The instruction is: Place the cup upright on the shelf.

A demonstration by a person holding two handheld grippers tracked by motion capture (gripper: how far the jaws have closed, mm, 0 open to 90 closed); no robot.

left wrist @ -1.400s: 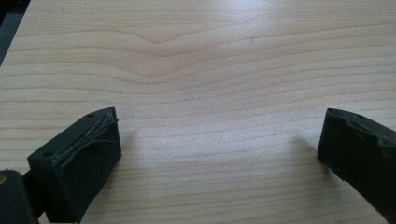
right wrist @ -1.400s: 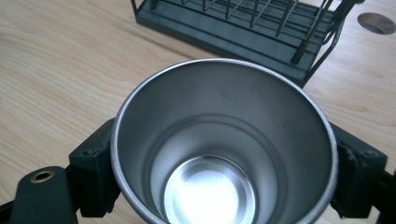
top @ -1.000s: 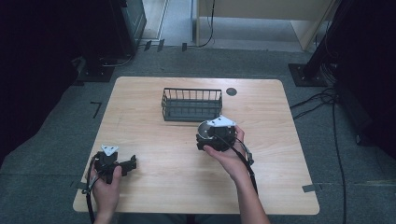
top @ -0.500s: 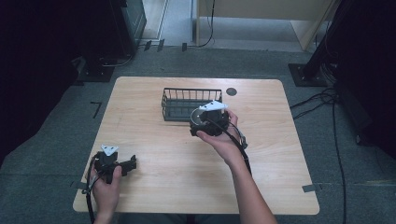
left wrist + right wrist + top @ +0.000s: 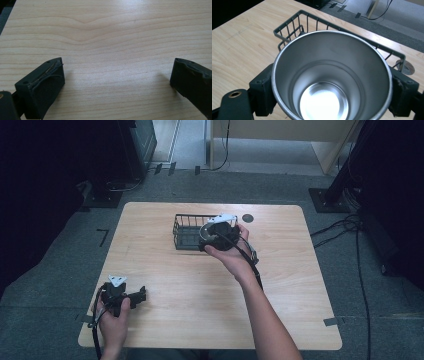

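Table [image 5: 165, 270]: basket [image 5: 294, 27] (wire) behind gripped cup [image 5: 332, 75]

The cup [image 5: 332, 82] is smooth, shiny metal, the basket [image 5: 294, 25] dark matt wire, the table [image 5: 112, 32] pale grained wood.

light wooden table [image 5: 210, 295], black wire basket [image 5: 187, 233] standing on its far middle, round grommet [image 5: 247, 217] beside it

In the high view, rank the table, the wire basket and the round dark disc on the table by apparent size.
1. Table, by far the largest.
2. Wire basket.
3. Round dark disc, the smallest.
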